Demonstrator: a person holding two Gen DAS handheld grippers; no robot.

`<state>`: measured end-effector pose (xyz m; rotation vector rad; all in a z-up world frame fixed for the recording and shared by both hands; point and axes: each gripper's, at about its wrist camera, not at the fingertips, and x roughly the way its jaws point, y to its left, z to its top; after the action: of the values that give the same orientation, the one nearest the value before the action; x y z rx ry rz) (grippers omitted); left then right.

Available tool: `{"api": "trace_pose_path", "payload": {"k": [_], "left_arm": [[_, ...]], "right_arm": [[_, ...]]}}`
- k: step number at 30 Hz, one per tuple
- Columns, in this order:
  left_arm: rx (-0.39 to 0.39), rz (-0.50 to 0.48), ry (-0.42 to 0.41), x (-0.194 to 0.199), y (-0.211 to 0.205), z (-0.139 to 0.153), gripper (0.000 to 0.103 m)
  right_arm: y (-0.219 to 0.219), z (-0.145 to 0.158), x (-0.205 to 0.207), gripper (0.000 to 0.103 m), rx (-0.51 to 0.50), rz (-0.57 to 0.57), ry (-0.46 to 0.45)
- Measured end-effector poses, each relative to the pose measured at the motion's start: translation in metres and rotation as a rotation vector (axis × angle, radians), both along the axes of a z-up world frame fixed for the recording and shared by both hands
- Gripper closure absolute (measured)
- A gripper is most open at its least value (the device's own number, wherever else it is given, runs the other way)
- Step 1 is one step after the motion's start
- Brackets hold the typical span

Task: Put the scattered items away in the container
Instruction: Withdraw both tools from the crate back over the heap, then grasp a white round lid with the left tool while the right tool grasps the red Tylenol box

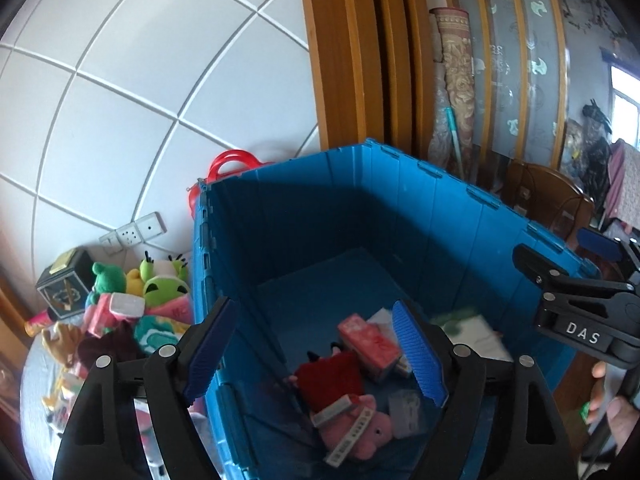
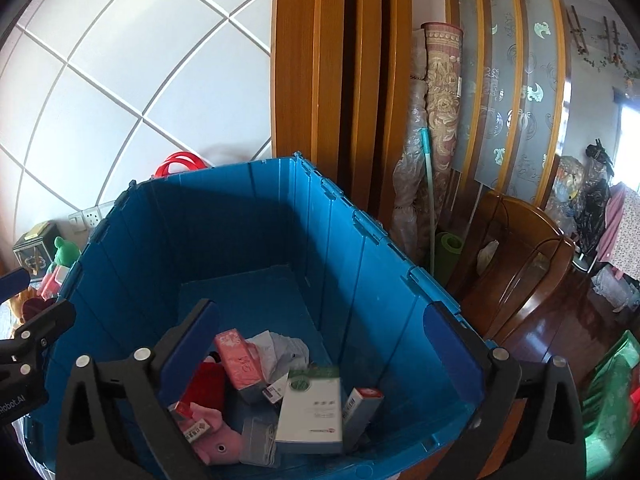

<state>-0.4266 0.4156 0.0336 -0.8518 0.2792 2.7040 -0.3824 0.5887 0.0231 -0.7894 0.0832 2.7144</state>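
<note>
Blue crate [image 2: 256, 240] is standing open under both claws, and the tidied things are lying on its floor. Left claw [image 1: 320, 356] is pointing down into the crate with its fingers spread wide and nothing between them; its left finger [image 1: 210, 344] is hanging over the crate's near left wall. Below this claw a red plush [image 1: 332, 376], a pink box [image 1: 368, 340] and a pink plush toy [image 1: 368, 436] are lying together. Right claw [image 2: 324, 360] is also tilting down over the crate, jaws fully apart and empty; its right finger [image 2: 452, 348] is sitting just over the right rim. Under it a white and green box [image 2: 312, 408] is resting beside a small red-topped box [image 2: 360, 408]. To the left of the left claw, outside the crate, a pile of toys [image 1: 120, 308] with a green frog plush [image 1: 164, 284] is waiting by the tiled wall [image 1: 120, 80]. To the right of the right claw a wooden chair [image 2: 520, 264] is standing, and behind it a rolled carpet [image 2: 440, 128] is leaning.
</note>
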Motion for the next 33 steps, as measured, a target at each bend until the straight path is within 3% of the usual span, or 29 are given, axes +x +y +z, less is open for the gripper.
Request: {"api": "trace_pose_path", "payload": {"k": [6, 12, 18, 24, 28, 33], "left_arm": [[0.031, 0.049, 0.004, 0.002, -0.033, 0.002, 0.016], [0.04, 0.165, 0.033, 0.014, -0.097, -0.002, 0.015], [0.025, 0.347, 0.058, 0.025, -0.194, -0.019, 0.015], [0.023, 0.504, 0.006, 0.035, -0.303, -0.06, 0.015], [-0.003, 0.581, -0.057, 0.036, -0.368, -0.1, 0.015], [-0.028, 0.66, -0.181, 0.043, -0.44, -0.165, 0.015]], "right_arm": [[-0.014, 0.007, 0.004, 0.0, -0.012, 0.026, 0.029], [-0.056, 0.014, 0.01, 0.0, -0.058, 0.109, 0.079], [-0.132, 0.022, 0.006, 0.0, -0.101, 0.255, 0.14], [-0.236, 0.015, 0.004, 0.0, -0.104, 0.451, 0.173], [-0.302, -0.016, -0.008, 0.0, -0.115, 0.57, 0.106], [-0.351, -0.11, -0.041, 0.0, -0.15, 0.594, -0.155]]}}
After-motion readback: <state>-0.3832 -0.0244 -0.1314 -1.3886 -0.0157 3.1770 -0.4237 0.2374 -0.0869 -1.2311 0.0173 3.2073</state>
